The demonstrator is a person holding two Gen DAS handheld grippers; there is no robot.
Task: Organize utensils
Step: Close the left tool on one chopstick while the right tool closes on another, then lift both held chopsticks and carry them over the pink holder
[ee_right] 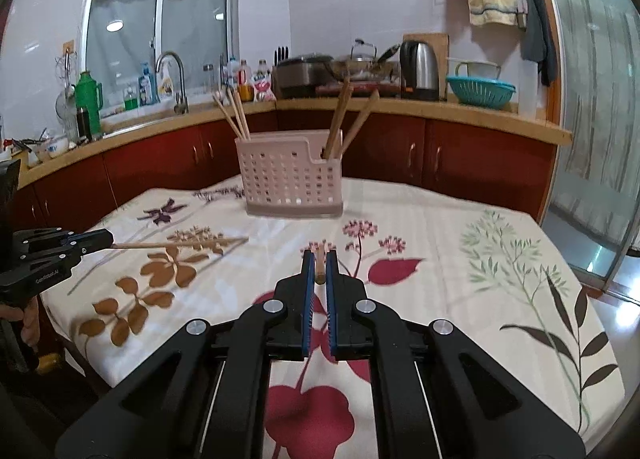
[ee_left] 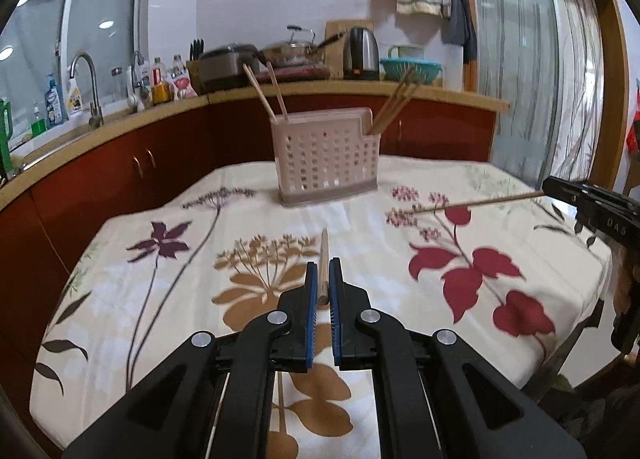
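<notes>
Both tools pinching one chopstick each: left tool (ee_left: 323,279) on chopstick (ee_left: 323,259), right tool (ee_right: 319,267) on second chopstick (ee_right: 320,261). Pink holder (ee_left: 324,157) at far tabletop (ee_left: 460,339) centre already has several chopsticks both sides. Judged nearly done: these two left to insert.

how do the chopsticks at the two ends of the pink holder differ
The left-end chopsticks lean left in the holder; the right-end chopsticks lean right. The left-end ones look paler and thinner, the right-end ones darker and thicker. Both groups stand with their tops sticking out above the rim.
</notes>
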